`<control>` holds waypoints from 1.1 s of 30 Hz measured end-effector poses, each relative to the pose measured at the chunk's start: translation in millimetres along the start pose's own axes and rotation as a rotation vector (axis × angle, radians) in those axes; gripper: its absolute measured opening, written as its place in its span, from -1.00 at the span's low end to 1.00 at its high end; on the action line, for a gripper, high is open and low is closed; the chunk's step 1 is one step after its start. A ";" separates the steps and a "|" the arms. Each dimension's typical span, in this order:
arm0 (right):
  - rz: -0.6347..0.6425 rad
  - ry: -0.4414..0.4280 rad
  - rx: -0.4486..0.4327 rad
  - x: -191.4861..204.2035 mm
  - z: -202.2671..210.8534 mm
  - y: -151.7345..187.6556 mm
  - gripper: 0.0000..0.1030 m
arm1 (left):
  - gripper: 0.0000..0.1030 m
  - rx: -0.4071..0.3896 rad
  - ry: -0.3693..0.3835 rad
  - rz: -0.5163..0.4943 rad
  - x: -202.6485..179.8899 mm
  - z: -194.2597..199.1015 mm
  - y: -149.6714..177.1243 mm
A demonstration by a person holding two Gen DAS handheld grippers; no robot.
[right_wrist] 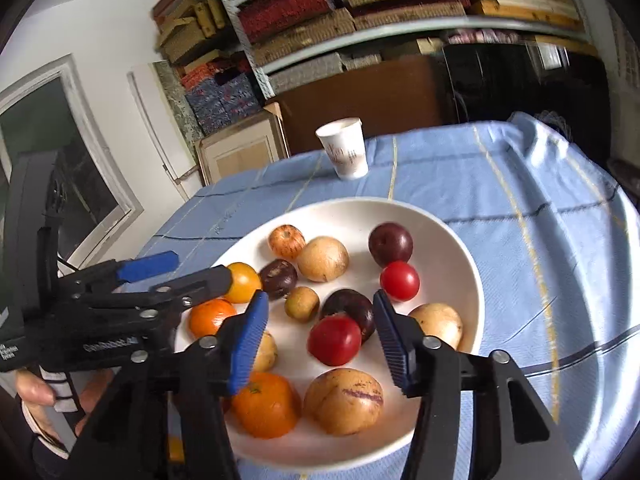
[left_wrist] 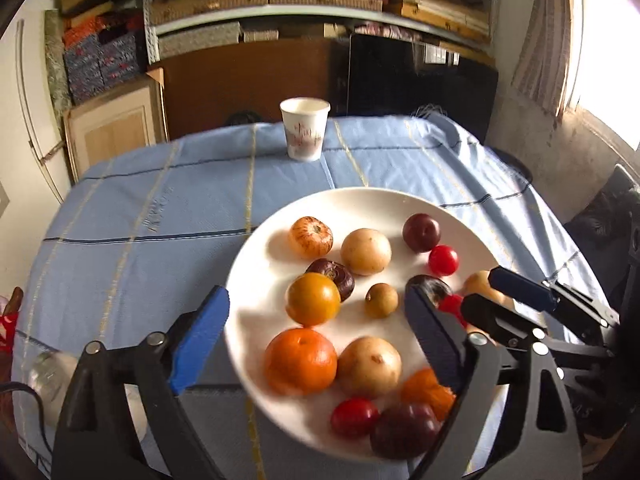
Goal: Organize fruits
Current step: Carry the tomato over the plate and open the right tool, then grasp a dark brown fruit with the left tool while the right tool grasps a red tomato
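Observation:
A white plate (left_wrist: pixel 360 197) (right_wrist: pixel 360 204) on the blue tablecloth holds several fruits. Among them are an orange (left_wrist: pixel 300 362), a yellow tomato (left_wrist: pixel 313 300), tan round fruits (left_wrist: pixel 366 251), dark plums (left_wrist: pixel 421 232) and red tomatoes (left_wrist: pixel 443 260). My left gripper (left_wrist: pixel 316 292) (right_wrist: pixel 200 266) stands wide open over the plate's left half, and nothing touches its blue pads. My right gripper (right_wrist: pixel 320 298) (left_wrist: pixel 480 288) is open over the plate's right part. A red tomato (right_wrist: pixel 334 340) lies just beyond its fingertips, apart from both pads. A striped tan fruit (right_wrist: pixel 344 400) and an orange (right_wrist: pixel 266 404) sit nearest it.
A paper cup (left_wrist: pixel 305 128) (right_wrist: pixel 346 152) stands upright at the table's far edge. The blue cloth (left_wrist: pixel 140 220) covers the table around the plate. A clear object (left_wrist: pixel 52 376) lies at the near left. A hand (right_wrist: pixel 36 392) grips the left tool's handle. Shelves and boxes fill the background.

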State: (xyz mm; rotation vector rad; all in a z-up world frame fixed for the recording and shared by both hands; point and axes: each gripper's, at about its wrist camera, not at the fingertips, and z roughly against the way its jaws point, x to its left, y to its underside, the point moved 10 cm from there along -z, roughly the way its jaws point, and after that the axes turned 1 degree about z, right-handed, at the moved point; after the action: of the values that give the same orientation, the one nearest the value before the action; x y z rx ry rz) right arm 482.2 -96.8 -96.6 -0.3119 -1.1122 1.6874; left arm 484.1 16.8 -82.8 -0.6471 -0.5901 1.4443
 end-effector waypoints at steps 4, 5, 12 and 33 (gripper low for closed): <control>0.087 -0.027 -0.002 20.5 32.3 11.9 0.44 | 0.90 -0.017 -0.009 0.003 6.8 33.6 18.1; 0.114 -0.043 0.000 26.6 40.2 17.6 0.55 | 0.91 -0.013 -0.001 -0.002 7.5 40.7 25.0; 0.439 -0.109 0.071 69.4 82.1 77.5 0.89 | 0.91 -0.007 -0.005 0.000 17.6 79.7 96.3; 0.759 -0.102 0.323 81.9 68.5 164.2 0.11 | 0.91 0.001 -0.018 0.067 33.7 94.6 136.5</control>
State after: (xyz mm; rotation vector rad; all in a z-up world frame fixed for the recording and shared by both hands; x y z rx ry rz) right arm 301.2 -66.5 -165.0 -0.4812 -0.8094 2.5395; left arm 322.7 57.4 -114.9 -0.6589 -0.5866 1.5148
